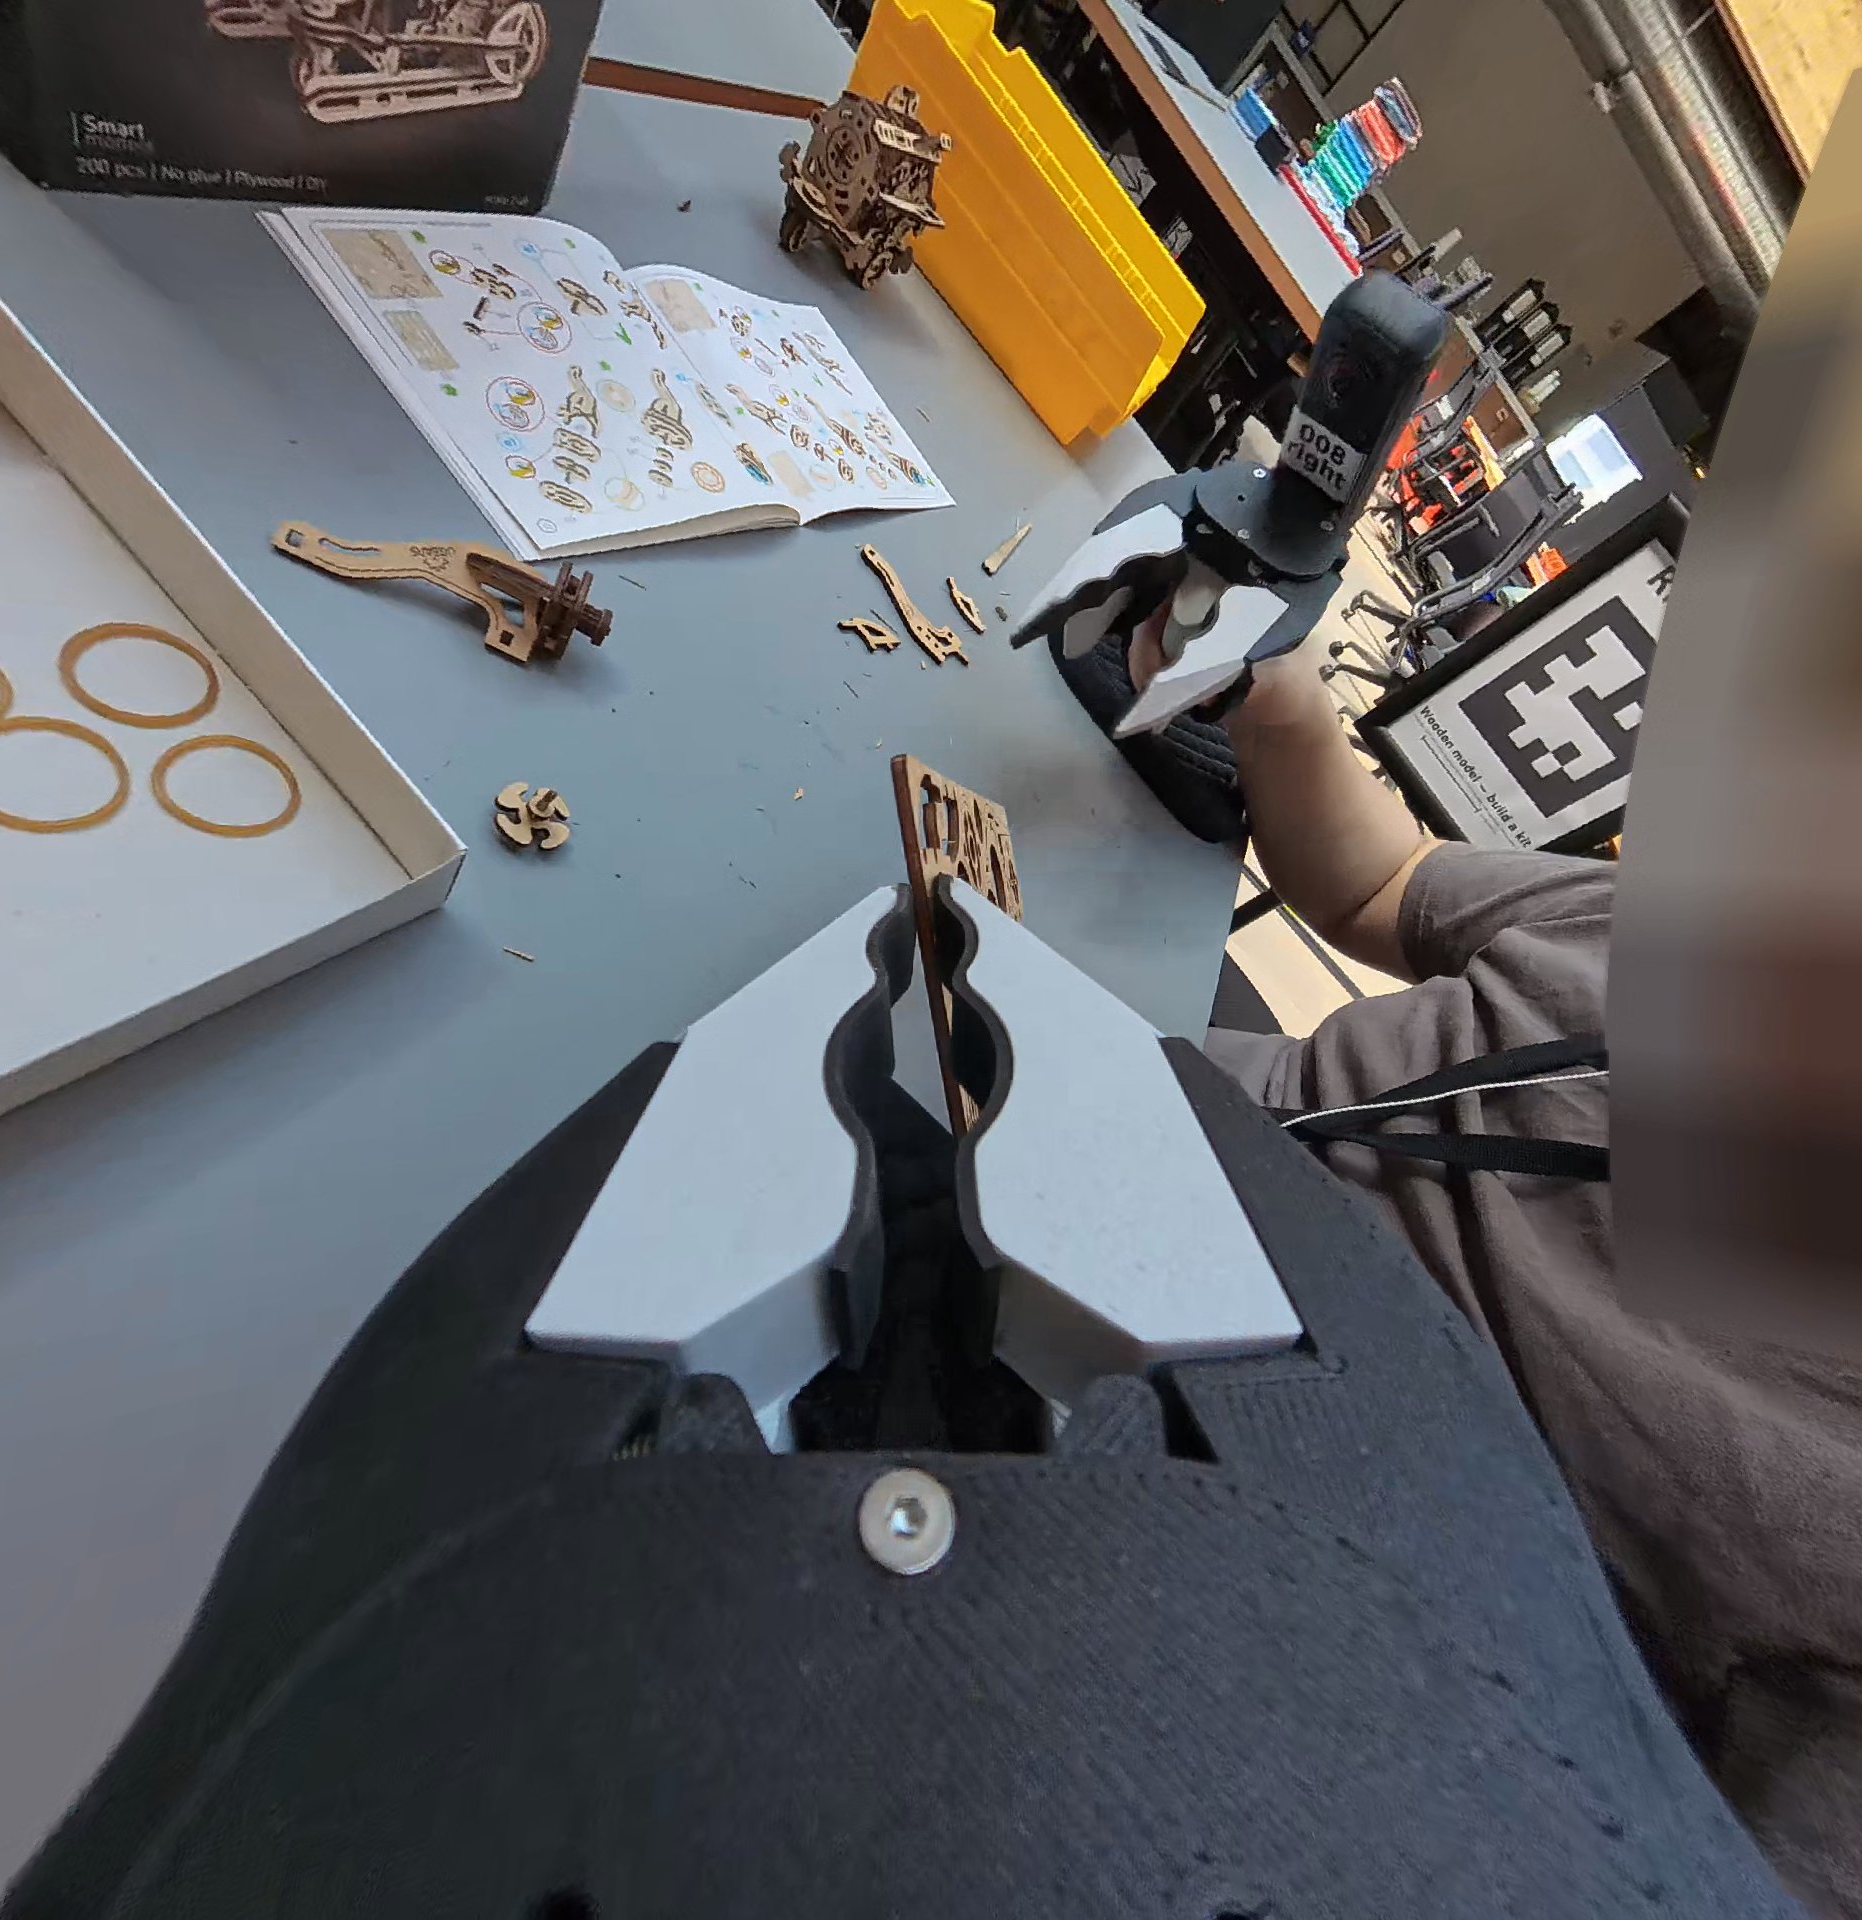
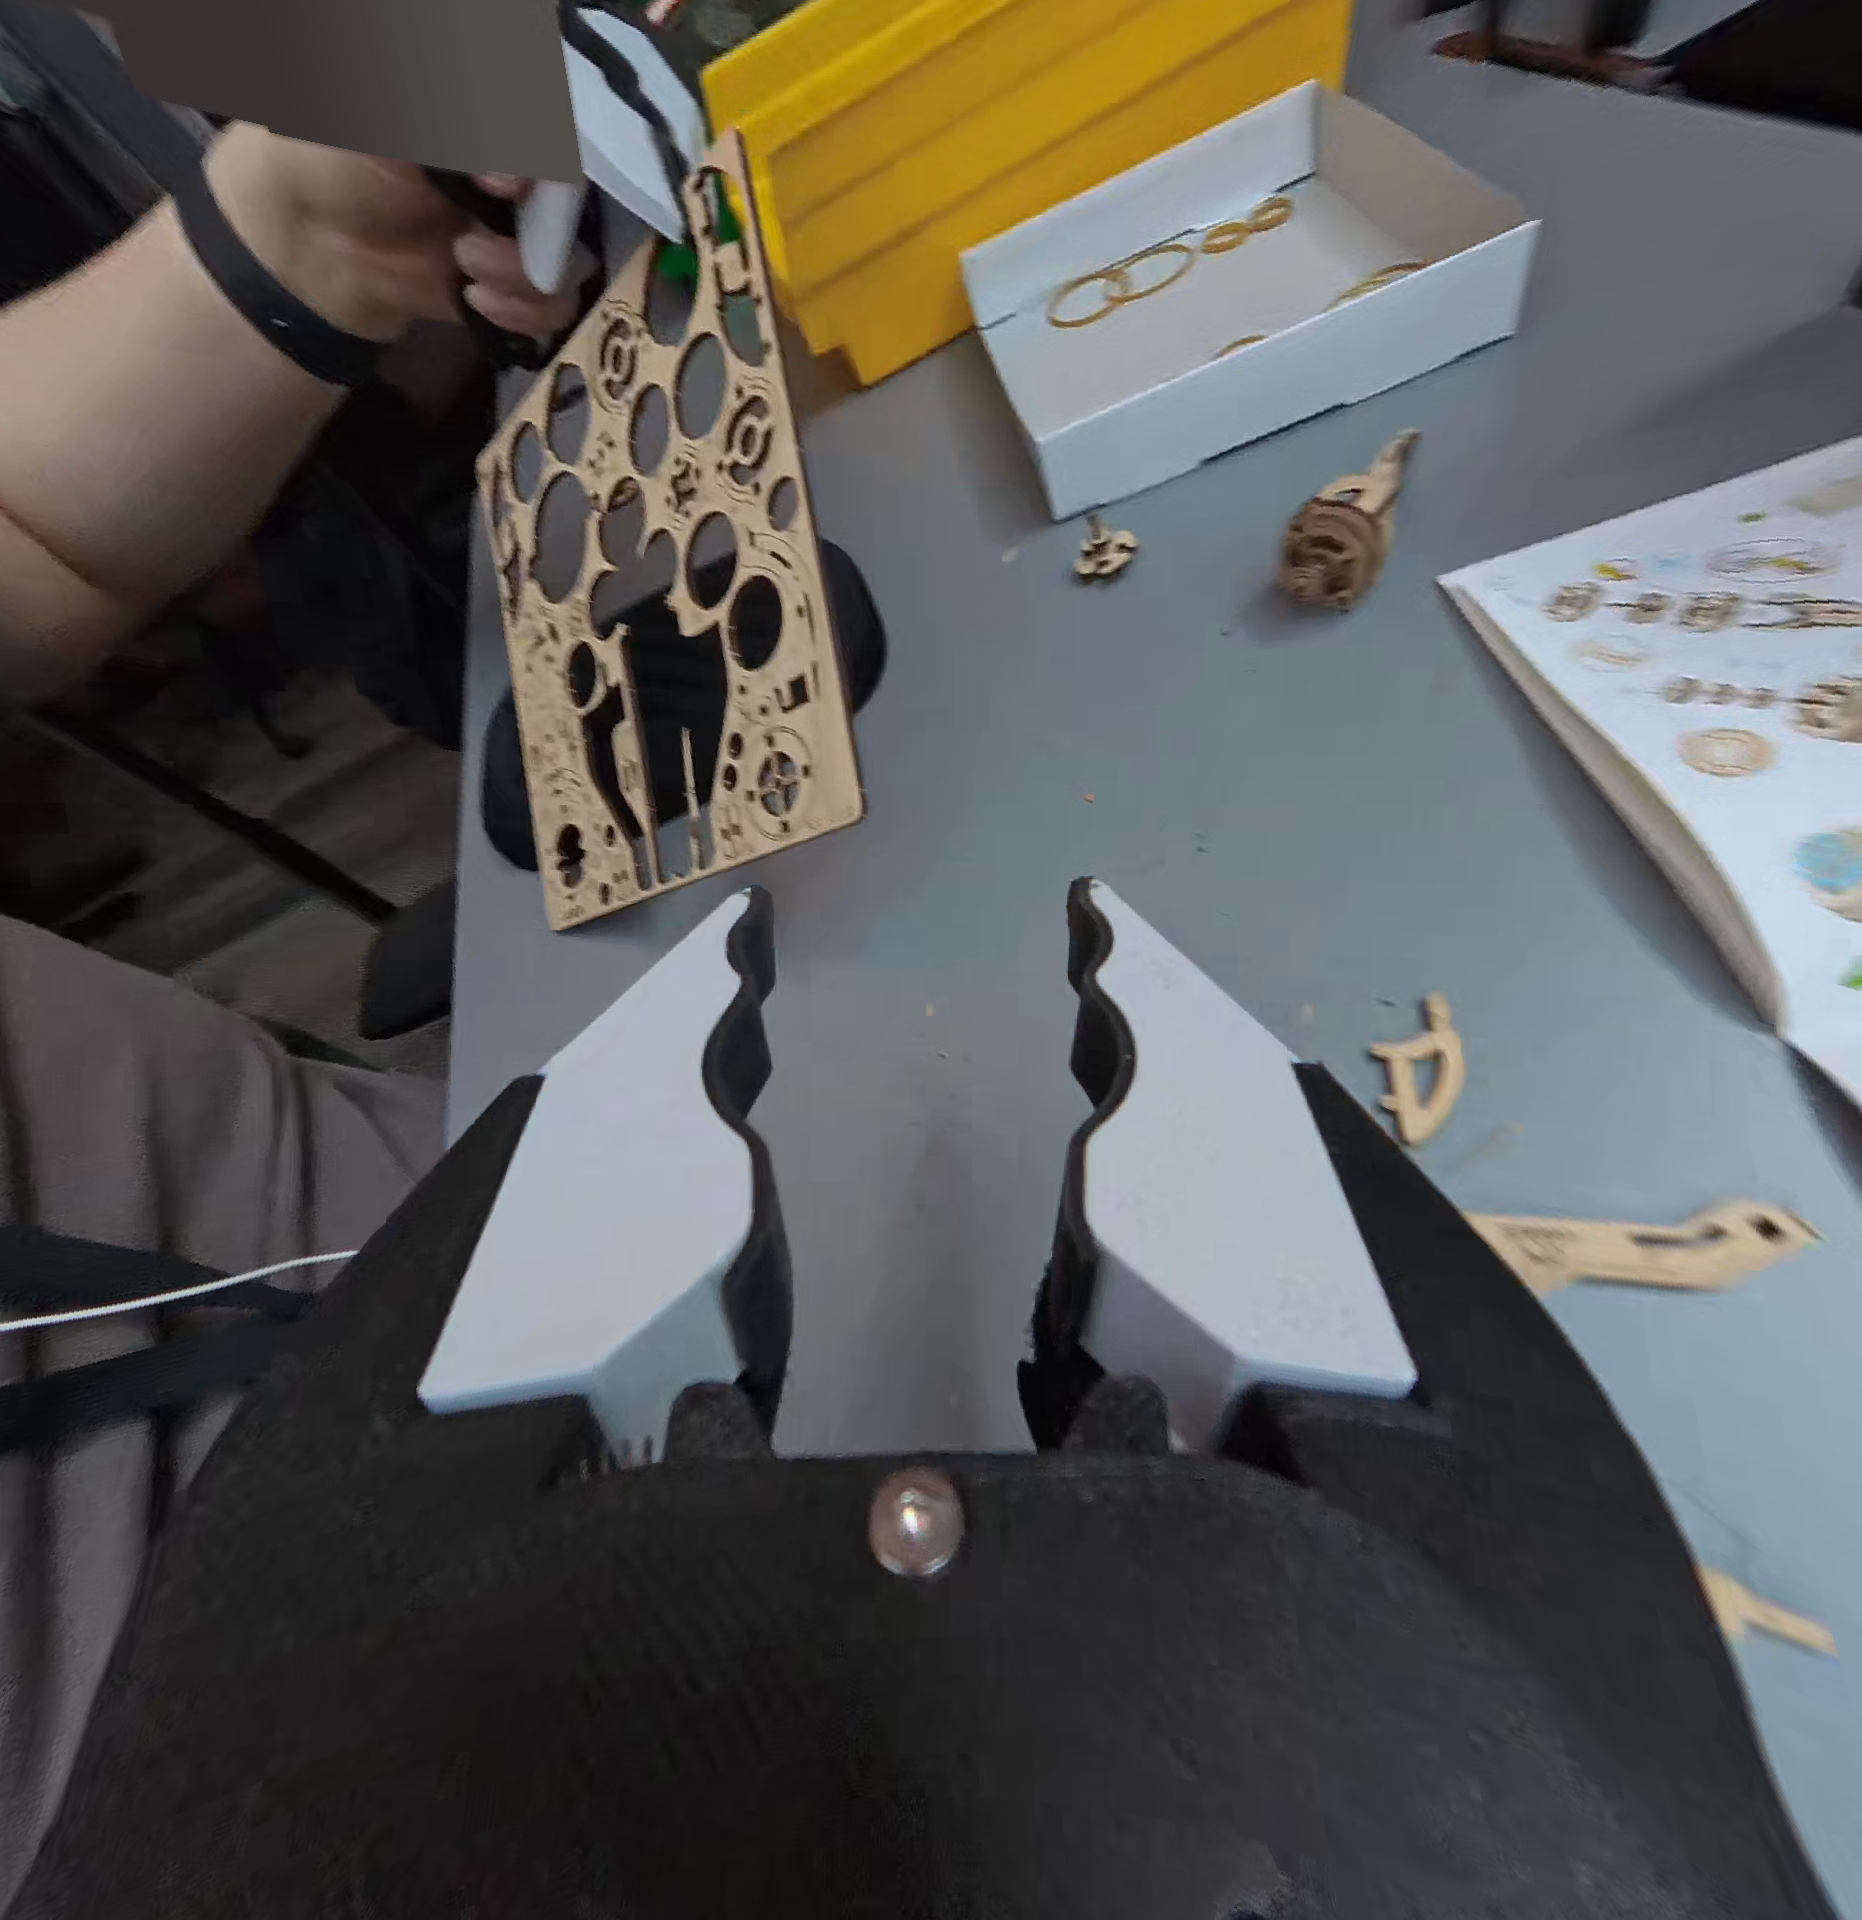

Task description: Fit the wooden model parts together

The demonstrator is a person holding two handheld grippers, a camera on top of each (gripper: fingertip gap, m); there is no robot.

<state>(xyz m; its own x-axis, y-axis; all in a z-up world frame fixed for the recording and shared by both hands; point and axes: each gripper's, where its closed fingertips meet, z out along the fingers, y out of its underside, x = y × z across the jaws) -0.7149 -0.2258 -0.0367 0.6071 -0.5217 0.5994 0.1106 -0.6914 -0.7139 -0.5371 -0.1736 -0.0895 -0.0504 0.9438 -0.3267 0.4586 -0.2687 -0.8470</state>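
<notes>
The grey table (image 1: pixel 698 727) is seen beneath both tools. A bare forearm (image 1: pixel 1322 831) is raised from the table's near edge, the right gripper (image 1: pixel 1135 623) being held aloft at its end; in the right wrist view the right gripper (image 2: pixel 916 904) is spread wide, nothing lying between its fingers, which hover over bare tabletop. The left gripper (image 1: pixel 932 914) is pinched on a thin wooden parts sheet (image 1: pixel 958 831), held on edge above the table. From the right wrist view the perforated sheet (image 2: pixel 678 582) is seen broadside, gripped at its top corner. An open instruction booklet (image 1: pixel 605 374), a white box lid (image 1: pixel 231 644) holding rubber bands (image 1: pixel 137 675), a part-built wooden lever (image 1: pixel 459 587) and small loose pieces (image 1: pixel 911 618) are spread on the table.
</notes>
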